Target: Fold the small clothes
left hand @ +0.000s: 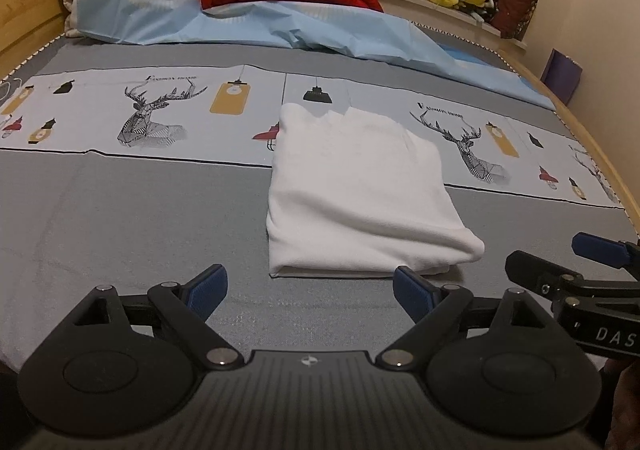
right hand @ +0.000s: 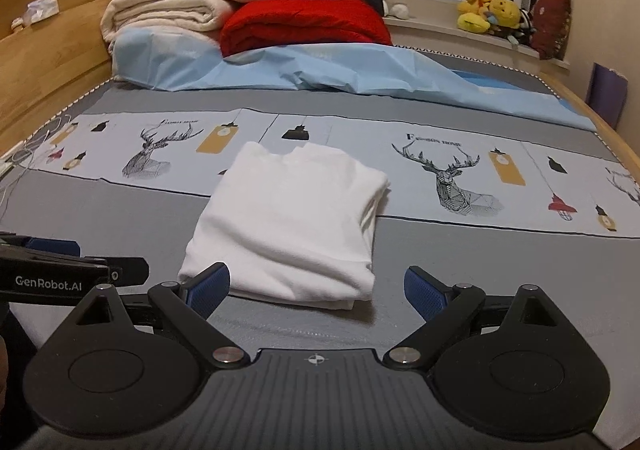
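Note:
A white garment (left hand: 360, 190) lies folded into a compact rectangle on the grey bed cover; it also shows in the right wrist view (right hand: 292, 222). My left gripper (left hand: 310, 290) is open and empty, just in front of the garment's near edge. My right gripper (right hand: 316, 288) is open and empty, its jaws spread on either side of the garment's near edge without touching it. The right gripper also shows at the right edge of the left wrist view (left hand: 568, 262), and the left gripper at the left edge of the right wrist view (right hand: 72, 270).
Folded blankets, cream (right hand: 160, 14) and red (right hand: 304, 24), are stacked at the head of the bed over a light blue sheet (right hand: 320, 70). A wooden bed frame (right hand: 52, 62) runs on the left. Plush toys (right hand: 488, 12) sit on the window ledge.

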Demonstrator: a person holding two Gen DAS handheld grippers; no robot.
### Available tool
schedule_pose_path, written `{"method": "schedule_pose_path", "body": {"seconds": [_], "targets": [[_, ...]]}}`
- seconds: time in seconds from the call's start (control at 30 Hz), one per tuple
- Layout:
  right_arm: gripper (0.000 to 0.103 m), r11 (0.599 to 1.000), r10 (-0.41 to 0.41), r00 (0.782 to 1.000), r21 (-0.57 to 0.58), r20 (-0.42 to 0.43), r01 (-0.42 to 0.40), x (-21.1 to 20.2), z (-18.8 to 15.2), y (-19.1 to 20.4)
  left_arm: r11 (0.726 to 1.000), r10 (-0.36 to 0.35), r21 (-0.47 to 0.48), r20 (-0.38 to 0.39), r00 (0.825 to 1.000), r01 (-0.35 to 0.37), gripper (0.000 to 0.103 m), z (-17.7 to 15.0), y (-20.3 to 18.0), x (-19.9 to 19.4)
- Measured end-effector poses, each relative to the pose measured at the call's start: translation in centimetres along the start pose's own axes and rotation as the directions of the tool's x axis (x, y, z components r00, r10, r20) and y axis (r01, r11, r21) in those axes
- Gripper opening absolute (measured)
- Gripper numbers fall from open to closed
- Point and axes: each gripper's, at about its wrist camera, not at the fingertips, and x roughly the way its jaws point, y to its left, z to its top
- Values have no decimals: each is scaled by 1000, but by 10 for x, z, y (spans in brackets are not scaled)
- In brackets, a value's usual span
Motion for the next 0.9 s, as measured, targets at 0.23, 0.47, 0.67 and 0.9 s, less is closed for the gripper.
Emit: {"method": "schedule_pose_path", "body": {"seconds": [0.23, 0.47, 0.67, 0.9], "targets": [[94, 1000, 10, 1000, 21, -3, -10, 3, 3, 1, 1000, -4, 18, 10, 1000, 4, 93, -1, -4, 0], [94, 999, 20, 1000, 28, -7, -20, 4, 5, 3, 999, -12, 30, 7, 1000, 12, 93, -2, -7, 1], [94, 999, 27, 1000, 33, -11, -26, 6, 6, 4, 999, -13, 31, 8, 1000, 12, 93, -1, -7, 1], [95, 999, 34, 999, 31, -13, -33, 5, 6, 5, 999, -20, 39, 11, 1000, 19, 93, -1, -7, 0]]}}
